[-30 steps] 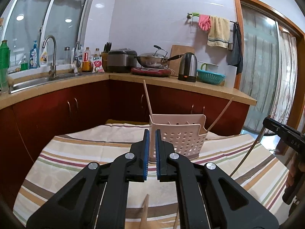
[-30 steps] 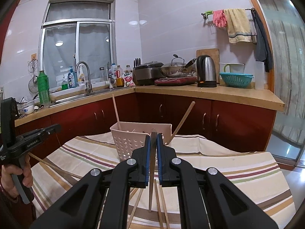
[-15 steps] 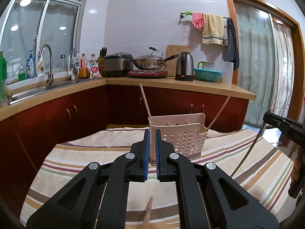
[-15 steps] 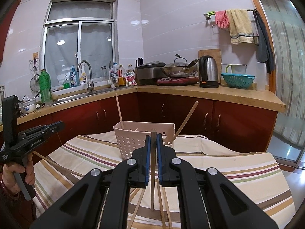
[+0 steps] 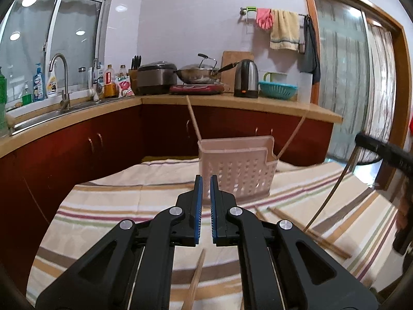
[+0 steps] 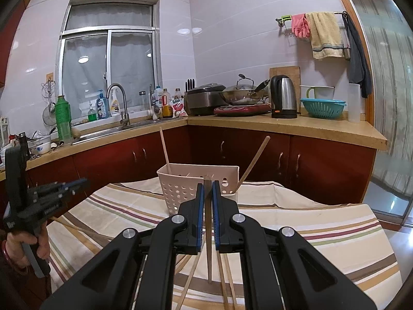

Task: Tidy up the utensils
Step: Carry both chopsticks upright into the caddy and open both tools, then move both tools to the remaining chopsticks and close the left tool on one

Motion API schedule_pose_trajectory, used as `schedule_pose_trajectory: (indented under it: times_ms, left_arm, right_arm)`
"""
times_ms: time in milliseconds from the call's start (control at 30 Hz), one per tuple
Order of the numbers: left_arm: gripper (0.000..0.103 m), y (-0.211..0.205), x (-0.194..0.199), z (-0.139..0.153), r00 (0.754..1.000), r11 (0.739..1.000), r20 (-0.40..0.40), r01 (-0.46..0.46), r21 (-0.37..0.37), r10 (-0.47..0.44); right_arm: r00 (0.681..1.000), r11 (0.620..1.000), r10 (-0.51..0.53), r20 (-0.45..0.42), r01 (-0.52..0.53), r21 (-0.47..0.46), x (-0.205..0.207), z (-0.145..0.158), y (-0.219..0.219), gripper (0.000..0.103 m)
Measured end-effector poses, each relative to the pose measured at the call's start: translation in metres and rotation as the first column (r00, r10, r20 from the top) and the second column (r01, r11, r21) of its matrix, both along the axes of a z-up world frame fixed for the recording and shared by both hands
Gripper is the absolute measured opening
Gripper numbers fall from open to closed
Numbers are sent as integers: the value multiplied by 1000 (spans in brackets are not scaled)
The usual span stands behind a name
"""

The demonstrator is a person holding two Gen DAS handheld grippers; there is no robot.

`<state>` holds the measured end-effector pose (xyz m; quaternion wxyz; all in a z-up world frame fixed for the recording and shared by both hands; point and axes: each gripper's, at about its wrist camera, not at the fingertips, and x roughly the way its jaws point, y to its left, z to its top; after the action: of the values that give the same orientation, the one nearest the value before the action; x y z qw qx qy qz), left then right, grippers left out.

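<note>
Bench (image 6: 322, 235), striped cloth: we list loose chopsticks (image 5: 307, 228) lying flat. Perforated holder (image 6: 197, 180), two sticks inside, stands straight ahead of both claws. Right claw (image 6: 207, 201), nearer the holder, pinches one chopstick (image 6: 208, 253), its long axis hanging steeply downward. Left claw (image 5: 204, 193) is pressed together, empty, pointing slightly downward.

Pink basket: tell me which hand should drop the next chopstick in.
Right. Its tongs are shut on a chopstick, hanging upright just before the pink basket. The left tongs are shut and look empty; loose chopsticks lie on the striped cloth.
</note>
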<state>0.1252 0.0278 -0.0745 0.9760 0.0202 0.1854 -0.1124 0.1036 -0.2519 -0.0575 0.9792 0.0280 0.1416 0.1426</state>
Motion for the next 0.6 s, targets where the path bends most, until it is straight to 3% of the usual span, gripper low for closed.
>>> schedule_pose_trajectory:
  times_ms: [333,600]
  left_arm:
    - [6,12,-21,-56,983,999,-184,-24,-30,18]
    - [7,23,-37,-76,959,998,-278,-53,29,59]
  right_arm:
    - [1000,1000,-24,-5,24,-6,-42,-18,-4,7]
    - [997,999,-35,-70,36,14,-61,-44,-12,6]
